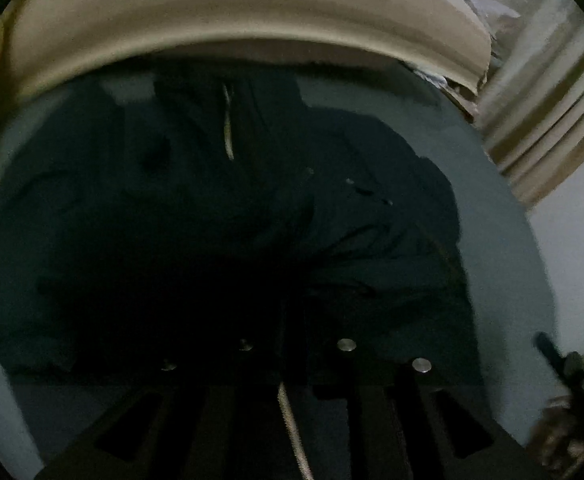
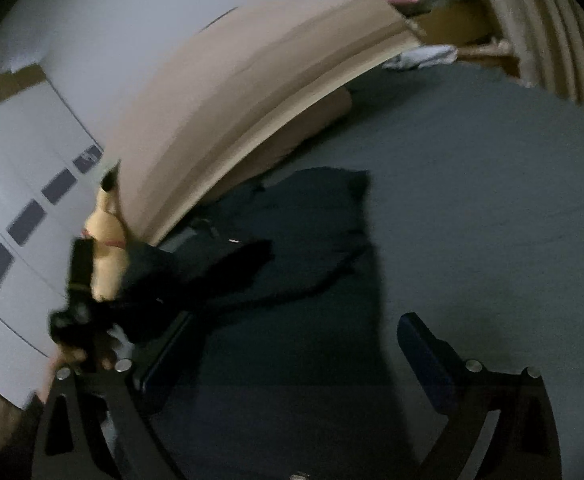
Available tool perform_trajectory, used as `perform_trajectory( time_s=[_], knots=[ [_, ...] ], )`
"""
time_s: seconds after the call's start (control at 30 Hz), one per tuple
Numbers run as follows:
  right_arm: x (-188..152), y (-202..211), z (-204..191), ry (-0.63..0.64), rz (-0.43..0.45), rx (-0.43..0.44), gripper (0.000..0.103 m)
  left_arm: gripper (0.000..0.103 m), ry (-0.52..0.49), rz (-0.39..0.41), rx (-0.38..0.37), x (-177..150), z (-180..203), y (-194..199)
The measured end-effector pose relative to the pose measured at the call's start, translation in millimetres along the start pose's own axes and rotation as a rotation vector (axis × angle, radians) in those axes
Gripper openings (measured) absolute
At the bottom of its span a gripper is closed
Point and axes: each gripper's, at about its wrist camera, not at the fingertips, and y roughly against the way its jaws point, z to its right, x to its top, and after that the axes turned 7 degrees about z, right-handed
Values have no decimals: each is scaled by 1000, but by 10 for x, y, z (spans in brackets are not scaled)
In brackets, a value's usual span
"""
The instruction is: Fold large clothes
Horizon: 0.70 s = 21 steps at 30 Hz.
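Observation:
A large dark hooded garment [image 1: 220, 208] lies spread on the grey bed sheet [image 1: 503, 248], with a pale drawstring [image 1: 228, 128] near its far end. My left gripper [image 1: 288, 344] is shut on the near edge of the garment; its fingers merge with the dark cloth. In the right wrist view the garment [image 2: 315, 236] lies left of centre on the sheet [image 2: 491, 200]. My right gripper [image 2: 292, 356] is open and empty above the sheet. The left gripper and its hand [image 2: 80, 308] show at the left, with dark cloth hanging from it.
A tan padded headboard [image 1: 252, 12] runs along the far side of the bed. Beige curtains [image 1: 551, 120] hang at the right. A white wardrobe with dark panels [image 2: 24, 216] stands to the left. Light clothes [image 2: 419, 58] lie at the far bed corner.

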Motion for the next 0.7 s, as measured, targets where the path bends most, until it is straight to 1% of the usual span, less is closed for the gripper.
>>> perform_trajectory(
  time_s=[0.07,0.1,0.13,0.17,0.2,0.23,0.27,0.33,0.37,0.4,0.43,0.5,0.53,0.6,0.67,0.7],
  knots=[
    [35,-58,-109,-24,-10,36,101,15,57,-38,-49,3,-75,-62],
    [47,-70,-149,-28,-12,46,101,25,102,-50,-92,-12,-118,-61],
    [60,-83,-192,-31,-14,56,101,63,139,-56,-139,-27,-144,-45],
    [77,-103,-233,-36,-16,67,101,80,196,-54,-208,-48,-181,-11],
    [81,-110,-254,-43,-19,73,101,88,238,-34,-248,-58,-208,35],
    [88,-143,-272,-56,-25,78,101,88,242,-16,-245,-40,-211,80],
    [90,-175,-283,-69,-29,81,101,88,225,32,-227,-23,-199,184],
    [96,-243,-289,-109,-40,102,101,88,196,91,-229,-16,-181,358],
    [97,-283,-289,-134,-49,114,101,88,183,130,-208,-33,-190,491],
    [95,-333,-285,-163,-60,134,101,88,169,174,-181,-51,-204,600],
    [83,-400,-282,-202,-79,165,101,88,143,235,-140,-85,-229,752],
    [44,-555,-271,-287,-121,220,101,88,116,306,-53,-187,-356,996],
    [7,-674,-258,-335,-144,235,101,88,125,319,-23,-235,-450,1056],
    [-60,-944,-232,-410,-187,239,101,88,185,341,32,-408,-737,1179],
    [-138,-1211,-183,-504,-214,219,100,88,246,348,74,-556,-1010,1260],
    [-143,-1299,-186,-522,-216,219,96,88,279,351,95,-640,-1160,1303]
  ],
)
